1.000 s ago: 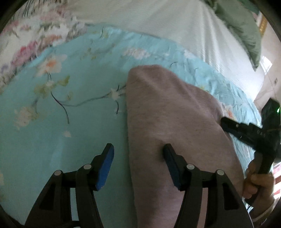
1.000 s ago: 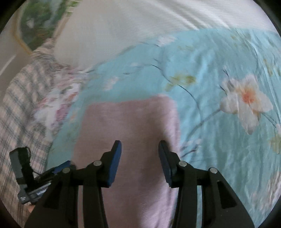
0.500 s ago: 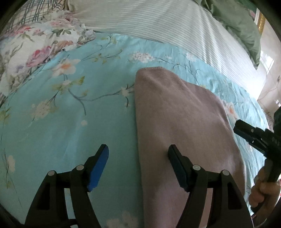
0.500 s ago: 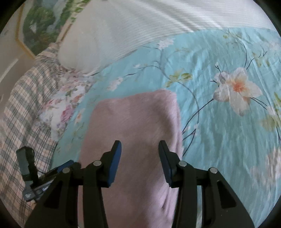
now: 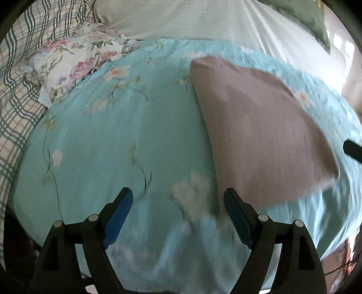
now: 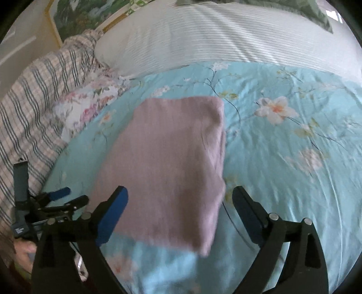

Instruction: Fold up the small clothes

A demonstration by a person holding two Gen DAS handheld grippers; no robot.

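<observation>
A folded pink garment (image 5: 255, 126) lies flat on a light blue floral bedspread (image 5: 117, 144). It also shows in the right wrist view (image 6: 169, 162) as a neat rectangle. My left gripper (image 5: 178, 214) is open and empty, held above the bedspread to the left of the garment's near corner. My right gripper (image 6: 181, 212) is open and empty, its jaws wide apart above the garment's near edge. The left gripper also shows at the lower left of the right wrist view (image 6: 61, 199).
A white striped pillow (image 6: 226, 38) lies at the head of the bed. A floral pillow (image 5: 77, 65) and a plaid blanket (image 6: 34, 108) lie at the left. A green cushion (image 5: 310, 20) sits at the far right. A framed picture (image 6: 86, 15) hangs behind.
Both grippers have pulled back and up from the garment, which now looks smaller and farther. The right gripper's jaws have opened wider. The garment stays folded on the bedspread.
</observation>
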